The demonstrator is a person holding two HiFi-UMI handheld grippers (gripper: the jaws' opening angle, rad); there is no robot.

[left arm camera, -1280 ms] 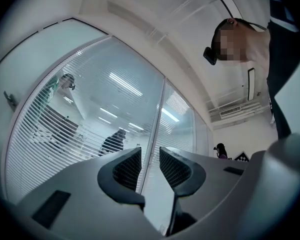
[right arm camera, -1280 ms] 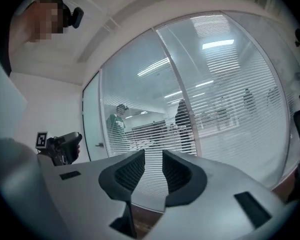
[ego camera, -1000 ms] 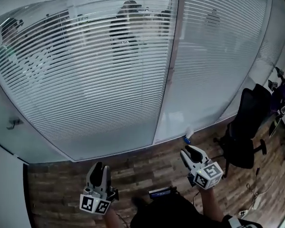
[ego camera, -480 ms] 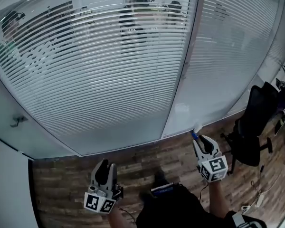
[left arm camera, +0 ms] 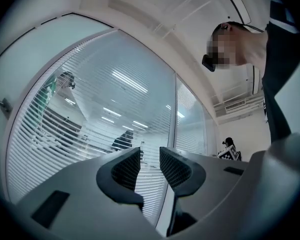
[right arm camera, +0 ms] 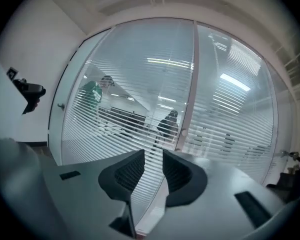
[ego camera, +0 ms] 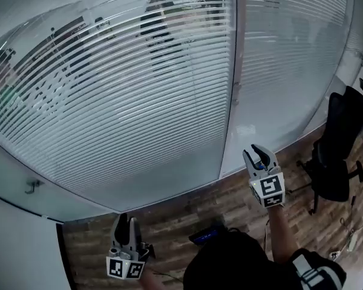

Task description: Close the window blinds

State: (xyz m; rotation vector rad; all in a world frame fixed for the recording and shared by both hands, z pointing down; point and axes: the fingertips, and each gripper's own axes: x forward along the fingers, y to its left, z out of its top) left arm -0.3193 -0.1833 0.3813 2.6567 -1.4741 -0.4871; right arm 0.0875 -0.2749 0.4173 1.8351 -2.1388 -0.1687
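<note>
Both left tongs (left arm camera: 150, 158) and right tongs (right arm camera: 153, 160) stand narrowly parted, empty, facing blinds (ego camera: 139, 101).

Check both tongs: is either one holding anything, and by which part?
Nothing is held: left tongs and right tongs both stand slightly apart, only the blinds beyond.

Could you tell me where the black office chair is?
Head view, far right: the chair stands on the wood floor beside the glass wall, right of the right claw.

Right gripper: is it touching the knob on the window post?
Apart. The head view shows glass between the right gripper and the knob; its jaws stand empty.
</note>
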